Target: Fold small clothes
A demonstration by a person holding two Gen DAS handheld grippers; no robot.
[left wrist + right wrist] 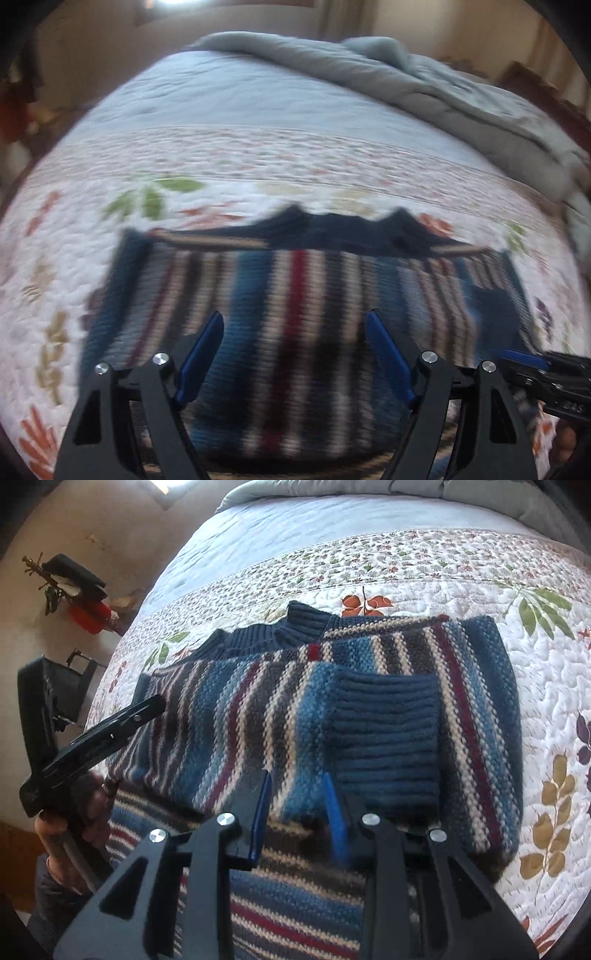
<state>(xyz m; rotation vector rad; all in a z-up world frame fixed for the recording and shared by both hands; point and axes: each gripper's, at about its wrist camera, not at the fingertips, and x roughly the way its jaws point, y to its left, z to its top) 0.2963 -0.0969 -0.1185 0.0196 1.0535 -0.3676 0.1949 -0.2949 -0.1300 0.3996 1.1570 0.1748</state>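
A knitted sweater [229, 716] with blue, cream, dark and red stripes lies flat on a floral quilt, its dark blue collar [295, 624] at the far side. One sleeve is folded in, and its ribbed blue cuff [388, 738] rests on the body. My right gripper [296, 775] hovers over the sweater's near part, jaws a narrow gap apart, with no fold pinched between the pads. The left wrist view is blurred. There my left gripper [294, 315] stands wide open above the striped sweater [295, 295], holding nothing. A hand [62, 830] holds the left gripper [147, 709] at the sweater's left edge.
The quilt [258, 162] covers the whole bed. A bunched grey duvet [406, 85] lies along its far end. Past the bed's left edge, red and black objects [85, 602] sit by the wall. More striped knit [280, 915] lies under my right gripper at the near edge.
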